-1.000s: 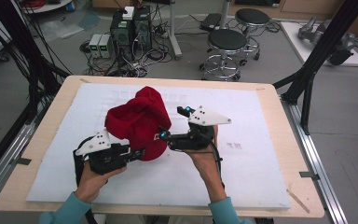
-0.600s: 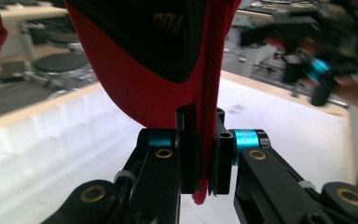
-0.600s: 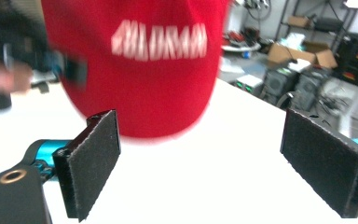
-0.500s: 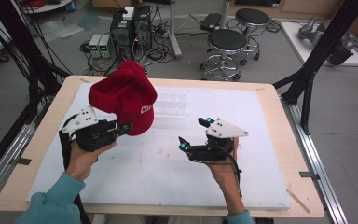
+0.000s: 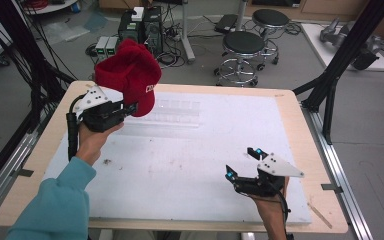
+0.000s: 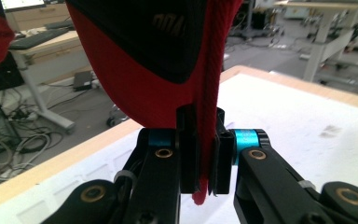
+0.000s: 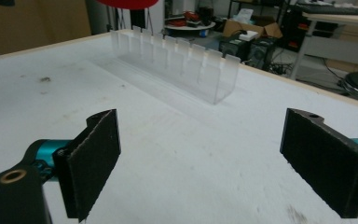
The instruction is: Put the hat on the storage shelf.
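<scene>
Holding my right tongs low over the near right part of the white counter, I keep their jaws wide apart with nothing between them. In the right gripper view a clear plastic rack stands farther away on the counter, toward the far edge. My left tongs are at the far left side, raised above the counter. Their jaws are pressed tight on a fold of the red knit hat, which rises above them in the air, clear of the counter.
</scene>
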Motion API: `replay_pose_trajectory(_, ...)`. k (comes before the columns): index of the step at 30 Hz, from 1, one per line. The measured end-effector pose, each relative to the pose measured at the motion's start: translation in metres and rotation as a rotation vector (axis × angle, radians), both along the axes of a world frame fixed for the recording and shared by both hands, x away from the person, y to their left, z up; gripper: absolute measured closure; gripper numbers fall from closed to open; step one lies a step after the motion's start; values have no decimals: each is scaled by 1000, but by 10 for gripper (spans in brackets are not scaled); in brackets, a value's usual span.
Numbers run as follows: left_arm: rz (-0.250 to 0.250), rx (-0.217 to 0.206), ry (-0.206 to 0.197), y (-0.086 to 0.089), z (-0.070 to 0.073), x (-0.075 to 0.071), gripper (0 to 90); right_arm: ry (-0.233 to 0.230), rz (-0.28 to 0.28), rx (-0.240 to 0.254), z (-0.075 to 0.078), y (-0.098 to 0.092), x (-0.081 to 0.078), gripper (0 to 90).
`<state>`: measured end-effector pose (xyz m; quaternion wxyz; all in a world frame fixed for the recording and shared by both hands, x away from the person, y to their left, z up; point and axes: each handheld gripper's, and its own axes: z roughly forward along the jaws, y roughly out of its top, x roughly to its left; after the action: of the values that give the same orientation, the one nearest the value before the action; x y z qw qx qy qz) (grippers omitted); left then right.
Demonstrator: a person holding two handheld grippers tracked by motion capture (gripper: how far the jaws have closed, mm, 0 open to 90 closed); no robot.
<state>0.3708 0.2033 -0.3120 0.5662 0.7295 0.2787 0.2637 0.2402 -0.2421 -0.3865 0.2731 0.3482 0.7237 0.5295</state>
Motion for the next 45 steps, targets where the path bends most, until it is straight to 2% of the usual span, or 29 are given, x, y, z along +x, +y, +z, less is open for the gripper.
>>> replay_pose_trajectory(3,15,21,-15,-1,0,10,849,-1,-23,27,-13,-9,-2,112)
replay_pose_trajectory(5,19,18,-18,-1,-3,18,850,-2,-34,44,-23,-12,-1,111)
replay_pose_trajectory(7,33,8,-7,-1,-10,27,850,9,-38,63,-31,-13,1,111)
replay_pose_trajectory(12,71,27,34,-2,-26,45,849,-12,-51,78,-46,-13,5,107)
replay_pose_trajectory(18,95,56,51,-5,-37,54,849,-22,-57,98,-63,-12,8,107)
replay_pose_trajectory(20,104,69,55,-7,-39,55,849,-39,-53,88,-62,-10,7,107)
replay_pose_trajectory(24,126,85,65,-7,-44,57,849,-41,-61,88,-62,-10,7,107)
replay_pose_trajectory(29,138,91,77,-4,-51,58,850,-32,-91,116,-63,-12,7,107)
replay_pose_trajectory(31,138,66,84,-3,-54,59,850,-30,-93,127,-63,-13,7,107)
replay_pose_trajectory(39,143,61,72,-5,-57,62,849,-62,-95,115,-64,-11,4,107)
replay_pose_trajectory(45,153,23,81,-4,-59,64,849,-65,-96,123,-64,-12,3,107)
